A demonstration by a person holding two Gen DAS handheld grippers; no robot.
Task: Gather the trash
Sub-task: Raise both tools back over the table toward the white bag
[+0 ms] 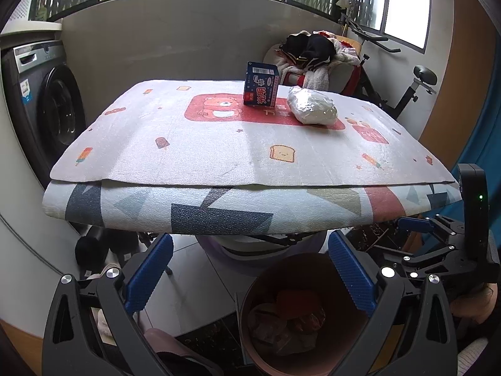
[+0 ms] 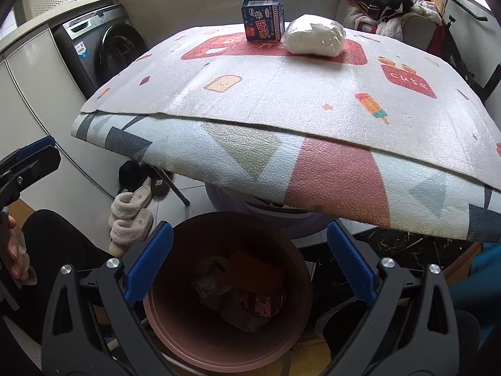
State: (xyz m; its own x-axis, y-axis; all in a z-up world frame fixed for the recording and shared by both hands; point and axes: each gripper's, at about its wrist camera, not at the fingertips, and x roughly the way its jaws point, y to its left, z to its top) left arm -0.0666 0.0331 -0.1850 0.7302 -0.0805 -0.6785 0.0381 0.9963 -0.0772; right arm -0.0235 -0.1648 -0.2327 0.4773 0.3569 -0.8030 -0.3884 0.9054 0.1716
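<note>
left gripper point(image 1: 250, 269) fingers spread wide, holding nothing | right gripper point(image 2: 250, 266) fingers likewise apart and bare | brown bin point(image 2: 188, 341) of trash at lower centre, below both | desk point(image 2: 313, 100) beyond | blue carton point(image 2: 262, 18) and white bag point(image 2: 313, 37) side by side at upper centre, well apart from fingers

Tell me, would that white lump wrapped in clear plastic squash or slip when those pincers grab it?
The white lump wrapped in clear crinkled plastic looks soft and rounded, so it would probably dent rather than crack. Its shiny wrap may slide between the fingers. It sits low and wide on the printed foam mat, so it seems unlikely to roll.
</note>
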